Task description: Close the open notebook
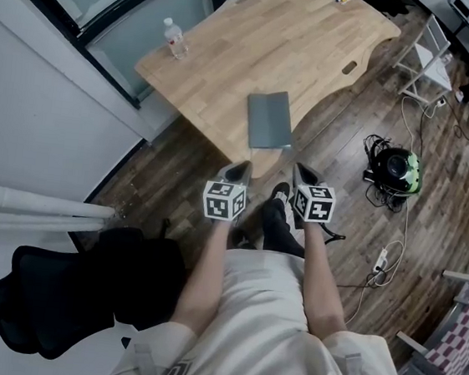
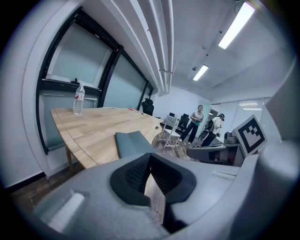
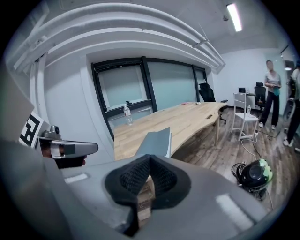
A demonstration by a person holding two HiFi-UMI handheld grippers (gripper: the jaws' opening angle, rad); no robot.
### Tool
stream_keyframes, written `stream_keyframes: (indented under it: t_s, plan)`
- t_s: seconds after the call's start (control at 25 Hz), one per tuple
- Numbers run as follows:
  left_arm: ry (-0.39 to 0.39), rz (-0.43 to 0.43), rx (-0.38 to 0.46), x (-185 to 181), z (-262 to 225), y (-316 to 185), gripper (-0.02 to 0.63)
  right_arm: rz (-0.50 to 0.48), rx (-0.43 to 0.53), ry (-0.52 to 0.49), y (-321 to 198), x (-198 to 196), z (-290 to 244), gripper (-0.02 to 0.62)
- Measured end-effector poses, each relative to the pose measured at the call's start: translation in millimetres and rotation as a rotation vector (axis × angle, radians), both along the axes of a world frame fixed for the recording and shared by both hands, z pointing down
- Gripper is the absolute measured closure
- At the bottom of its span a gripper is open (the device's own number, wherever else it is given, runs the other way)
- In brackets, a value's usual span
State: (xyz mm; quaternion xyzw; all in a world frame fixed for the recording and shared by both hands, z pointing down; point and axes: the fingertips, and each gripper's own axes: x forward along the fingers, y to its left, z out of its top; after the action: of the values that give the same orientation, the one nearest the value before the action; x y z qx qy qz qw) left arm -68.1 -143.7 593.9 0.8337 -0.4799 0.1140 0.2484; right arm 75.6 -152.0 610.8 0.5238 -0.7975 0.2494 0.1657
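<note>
Grey notebook (image 1: 269, 119) closed at wooden table (image 1: 259, 42) edge, left gripper (image 1: 238, 173), right gripper (image 1: 305, 175) near it, water bottle (image 1: 176, 40) beyond

Grey notebook (image 1: 269, 119), pale wood-grain table (image 1: 259, 42), dark plank floor (image 1: 352, 112), black chair (image 1: 63, 289)

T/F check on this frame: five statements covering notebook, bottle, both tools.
1. The grey notebook lies on the table near its near edge. True.
2. The left tool grips the notebook. False: it is held off the table, short of the notebook, with its jaws shut on nothing.
3. A water bottle stands upright on the table. True.
4. The notebook lies open with its pages showing. False: its grey cover faces up and it looks closed.
5. The right tool has its jaws wide apart. False: they are together, with nothing held.
</note>
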Motion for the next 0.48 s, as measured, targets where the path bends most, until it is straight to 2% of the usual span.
stream_keyframes:
  t_s: [0.48]
  plan:
    - [-0.009, -0.006, 0.009, -4.7, -0.5, 6.5, 0.598, -0.006, 0.004, 0.021, 10.8, -3.0, 0.9, 0.594]
